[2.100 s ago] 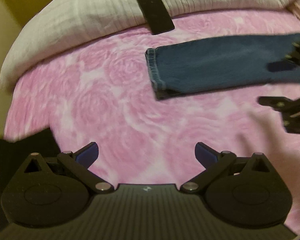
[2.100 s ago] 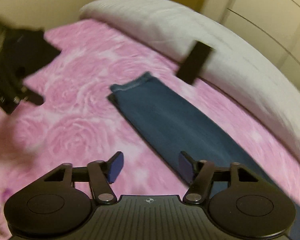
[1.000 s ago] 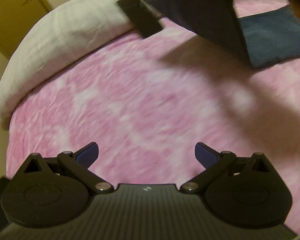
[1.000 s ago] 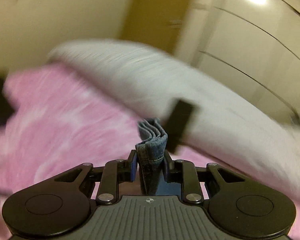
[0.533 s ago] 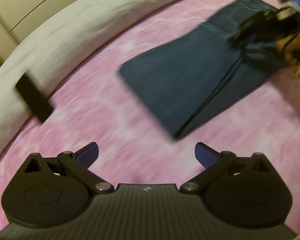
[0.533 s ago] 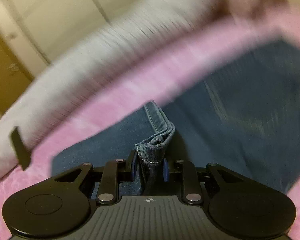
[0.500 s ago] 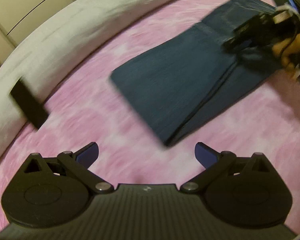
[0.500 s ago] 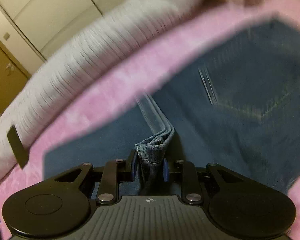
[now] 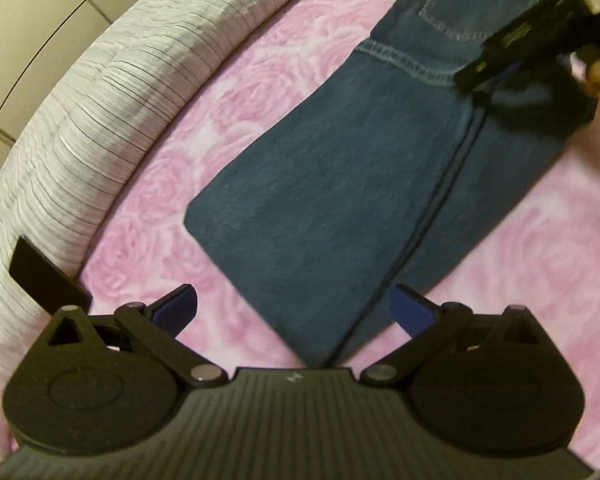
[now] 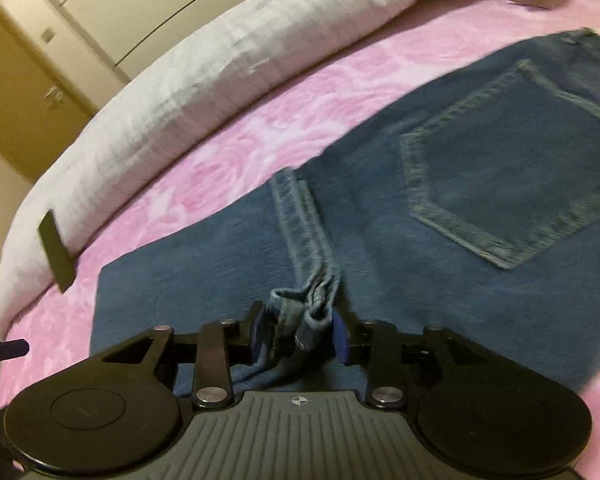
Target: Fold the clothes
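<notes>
Blue jeans lie on the pink rose bedspread, legs folded over onto the seat. My left gripper is open and empty, hovering just above the folded end. In the left wrist view my right gripper sits at the far right on the jeans. In the right wrist view my right gripper has the bunched leg hems between its fingers, jaws partly parted, beside the back pocket.
A white ribbed duvet is rolled along the far side of the bed. A flat black object leans against it, also in the right wrist view. Cupboard doors stand behind the bed.
My right gripper carried the leg hems over and down onto the seat of the jeans, and its jaws have widened a little. My left gripper moved closer to the folded end.
</notes>
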Available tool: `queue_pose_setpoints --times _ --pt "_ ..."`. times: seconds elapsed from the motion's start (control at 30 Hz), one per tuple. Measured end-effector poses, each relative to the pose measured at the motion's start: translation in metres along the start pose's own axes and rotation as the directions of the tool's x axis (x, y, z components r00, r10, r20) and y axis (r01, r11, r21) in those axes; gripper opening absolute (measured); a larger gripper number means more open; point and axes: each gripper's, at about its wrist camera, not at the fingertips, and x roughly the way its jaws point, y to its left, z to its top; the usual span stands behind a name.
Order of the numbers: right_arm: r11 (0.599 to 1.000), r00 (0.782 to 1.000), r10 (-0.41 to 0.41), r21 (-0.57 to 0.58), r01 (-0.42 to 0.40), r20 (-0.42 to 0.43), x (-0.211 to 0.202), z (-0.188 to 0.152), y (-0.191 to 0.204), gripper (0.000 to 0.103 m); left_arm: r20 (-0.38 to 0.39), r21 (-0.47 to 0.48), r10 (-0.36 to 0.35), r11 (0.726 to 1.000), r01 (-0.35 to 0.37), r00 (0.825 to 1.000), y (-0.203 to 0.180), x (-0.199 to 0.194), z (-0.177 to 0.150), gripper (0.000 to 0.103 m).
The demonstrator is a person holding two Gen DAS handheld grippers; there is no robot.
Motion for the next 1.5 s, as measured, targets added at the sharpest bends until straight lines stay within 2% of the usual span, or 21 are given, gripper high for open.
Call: queue_pose_setpoints --times 0.07,0.17,0.27,0.4,0.53,0.63,0.7,0.77,0.9,0.93,1.0,1.13,1.23,1.33,1.37,1.5 --pt "0.998 0.998 -0.057 -0.007 0.057 0.008 -0.009 -0.004 0.000 0.044 0.004 0.050 0.005 0.999 -0.005 1.000 0.007 0.008 -0.003 0.101" --pt "0.978 0.988 -0.130 -0.155 0.142 0.081 -0.031 -0.017 0.025 0.046 0.010 0.115 0.008 0.993 -0.009 1.000 0.019 0.022 -0.010 0.101" --pt "0.955 0.988 -0.104 -0.268 0.130 0.111 -0.039 -0.032 0.051 0.047 0.013 0.109 -0.025 0.994 0.023 1.000 0.033 0.038 -0.017 0.101" --pt "0.950 0.992 -0.109 -0.287 0.123 0.064 -0.010 -0.045 0.065 0.047 0.023 0.112 -0.076 0.991 0.073 0.997 0.043 0.061 -0.023 0.103" --pt "0.940 0.982 -0.186 -0.287 0.186 0.029 0.006 -0.051 0.073 0.047 0.040 0.098 -0.123 0.988 0.118 0.992 0.052 0.065 -0.026 0.102" --pt "0.910 0.977 -0.206 -0.355 0.213 0.056 -0.005 -0.056 0.098 0.047 0.053 0.104 -0.102 0.990 0.096 0.993 0.068 0.051 -0.039 0.101" --pt "0.887 0.981 -0.185 -0.421 0.192 0.057 -0.009 -0.062 0.124 0.048 0.049 0.086 -0.089 0.993 0.085 0.995 0.083 0.043 -0.052 0.101" --pt "0.850 0.987 -0.153 -0.503 0.158 0.052 -0.007 -0.075 0.155 0.050 0.039 0.063 -0.072 0.996 0.070 0.997 0.099 0.037 -0.066 0.101" --pt "0.748 0.994 -0.099 -0.656 0.101 0.040 0.014 -0.110 0.215 0.064 0.018 0.024 -0.022 0.999 0.022 1.000 0.128 0.031 -0.096 0.101" --pt "0.722 0.992 -0.114 -0.682 0.116 0.048 0.024 -0.119 0.225 0.068 0.013 0.010 -0.016 1.000 0.016 1.000 0.134 0.030 -0.102 0.101" --pt "0.665 0.988 -0.143 -0.732 0.144 0.064 0.043 -0.138 0.245 0.070 0.011 -0.012 -0.005 1.000 0.005 1.000 0.143 0.030 -0.114 0.101" --pt "0.540 0.975 -0.197 -0.819 0.195 0.103 0.082 -0.176 0.286 0.071 0.062 -0.008 -0.009 1.000 0.009 0.998 0.146 0.024 -0.134 0.101" --pt "0.432 0.943 -0.281 -0.853 0.292 0.181 0.110 -0.189 0.295 0.071 0.071 -0.005 -0.012 1.000 0.012 0.997 0.143 0.023 -0.146 0.101" --pt "0.359 0.914 -0.308 -0.858 0.368 0.264 0.121 -0.187 0.291 0.072 0.068 -0.021 -0.021 1.000 0.022 0.997 0.143 0.021 -0.157 0.101" --pt "0.342 0.908 -0.312 -0.859 0.381 0.279 0.124 -0.186 0.289 0.072 0.066 -0.027 -0.022 0.999 0.024 0.998 0.143 0.019 -0.161 0.101" --pt "0.309 0.908 -0.310 -0.873 0.376 0.281 0.124 -0.179 0.284 0.071 0.069 -0.042 -0.036 0.998 0.039 0.997 0.142 0.013 -0.171 0.101"
